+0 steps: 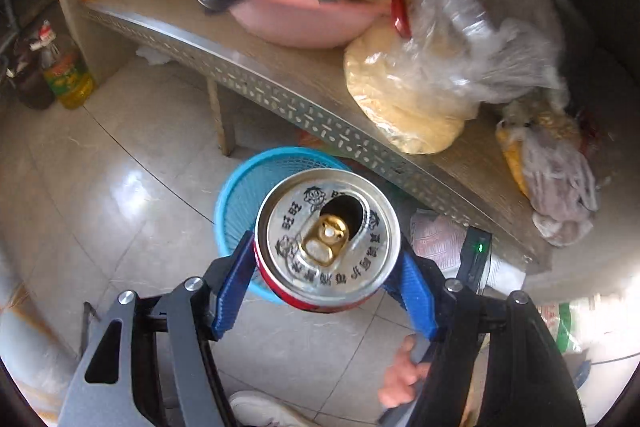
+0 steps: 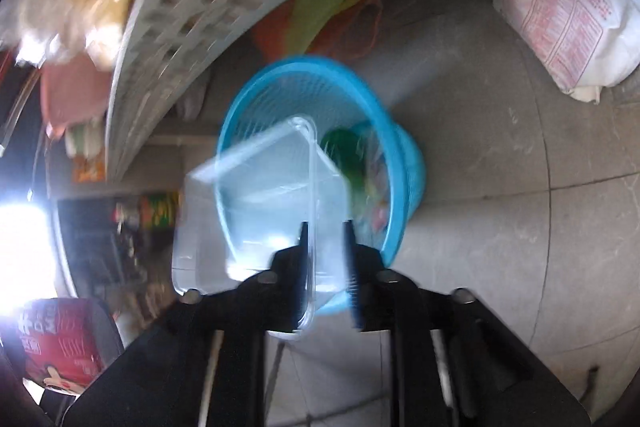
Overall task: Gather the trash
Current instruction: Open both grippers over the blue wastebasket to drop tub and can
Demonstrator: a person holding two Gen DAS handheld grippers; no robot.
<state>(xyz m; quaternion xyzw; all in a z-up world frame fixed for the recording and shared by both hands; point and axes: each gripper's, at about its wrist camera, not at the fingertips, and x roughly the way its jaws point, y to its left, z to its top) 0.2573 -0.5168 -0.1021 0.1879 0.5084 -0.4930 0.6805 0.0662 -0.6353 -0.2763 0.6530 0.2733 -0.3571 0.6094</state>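
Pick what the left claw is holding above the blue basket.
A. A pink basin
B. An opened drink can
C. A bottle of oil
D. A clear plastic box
B: the left claw has its blue fingers on either side of a can with its tab lifted, over the blue basket.

Open tiled floor point(image 2: 500, 227) around the blue basket point(image 2: 404, 163); perforated table edge point(image 2: 168, 27) seemingly close overhead

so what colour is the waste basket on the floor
Bright blue, with fine mesh walls. The waste basket shows best in the right wrist view.
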